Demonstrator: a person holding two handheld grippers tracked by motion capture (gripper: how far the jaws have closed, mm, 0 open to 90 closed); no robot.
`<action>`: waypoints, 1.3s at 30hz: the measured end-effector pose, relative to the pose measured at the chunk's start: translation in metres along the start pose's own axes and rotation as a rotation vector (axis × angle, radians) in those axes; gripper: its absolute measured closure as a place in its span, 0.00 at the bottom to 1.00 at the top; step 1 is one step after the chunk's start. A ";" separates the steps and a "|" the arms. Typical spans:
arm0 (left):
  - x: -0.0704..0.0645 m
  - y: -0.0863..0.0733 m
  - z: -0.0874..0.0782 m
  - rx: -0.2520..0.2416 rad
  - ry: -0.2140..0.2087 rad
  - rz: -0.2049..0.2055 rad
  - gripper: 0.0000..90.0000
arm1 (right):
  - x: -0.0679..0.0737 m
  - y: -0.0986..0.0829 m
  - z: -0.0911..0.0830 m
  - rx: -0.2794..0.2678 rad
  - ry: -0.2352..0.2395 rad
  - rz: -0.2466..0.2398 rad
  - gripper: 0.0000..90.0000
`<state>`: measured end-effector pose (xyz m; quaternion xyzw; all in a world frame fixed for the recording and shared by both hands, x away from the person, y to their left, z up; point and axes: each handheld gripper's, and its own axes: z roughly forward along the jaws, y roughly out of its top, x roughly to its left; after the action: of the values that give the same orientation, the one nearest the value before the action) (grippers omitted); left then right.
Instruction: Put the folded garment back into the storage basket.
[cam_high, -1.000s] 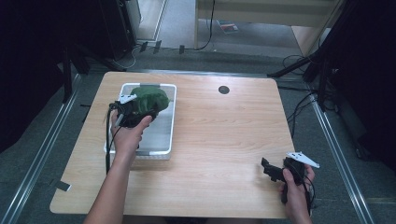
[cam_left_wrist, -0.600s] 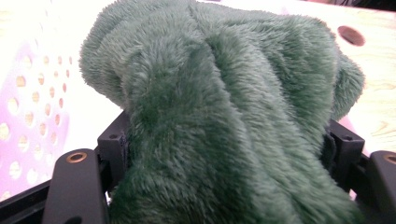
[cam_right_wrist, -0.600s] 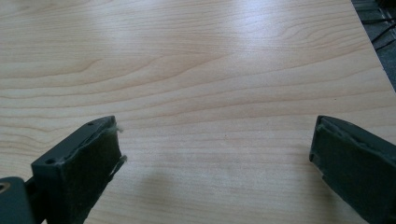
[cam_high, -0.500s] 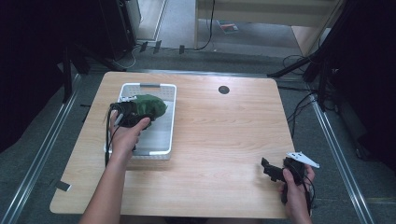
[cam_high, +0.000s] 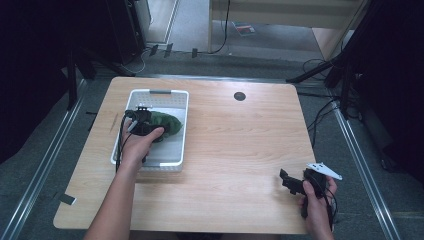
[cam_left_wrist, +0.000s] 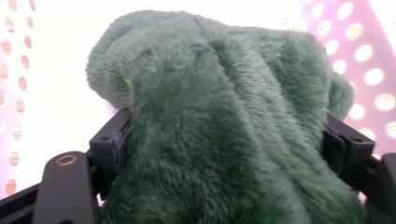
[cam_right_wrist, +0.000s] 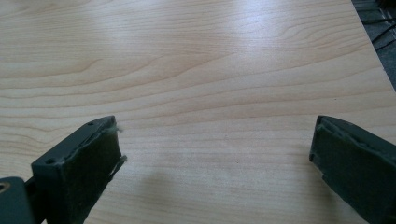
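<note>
A green fuzzy cloth (cam_left_wrist: 219, 126) sits bunched inside the white perforated basket (cam_high: 170, 92) on the left half of the wooden table (cam_high: 240, 145). The left gripper (cam_high: 141, 123) is clamped on the cloth, its two jaws pressing the plush from either side. Near the table's front right corner, the right gripper (cam_high: 289, 181) hovers just over bare wood, jaws spread wide apart and holding nothing.
</note>
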<state>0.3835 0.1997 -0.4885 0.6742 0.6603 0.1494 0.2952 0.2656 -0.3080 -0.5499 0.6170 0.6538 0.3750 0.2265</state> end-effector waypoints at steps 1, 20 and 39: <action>0.000 0.000 0.000 -0.003 -0.003 -0.007 0.22 | 0.000 0.000 0.000 0.000 0.000 0.000 0.02; 0.002 0.006 -0.049 -0.125 -0.106 -0.020 0.02 | 0.000 0.000 0.000 -0.003 -0.003 -0.003 0.02; 0.027 -0.048 -0.116 -0.389 -0.170 0.001 0.02 | 0.000 0.000 0.000 -0.004 -0.005 -0.004 0.02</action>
<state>0.2791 0.2469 -0.4314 0.6148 0.5916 0.2168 0.4743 0.2655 -0.3075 -0.5497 0.6163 0.6535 0.3742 0.2302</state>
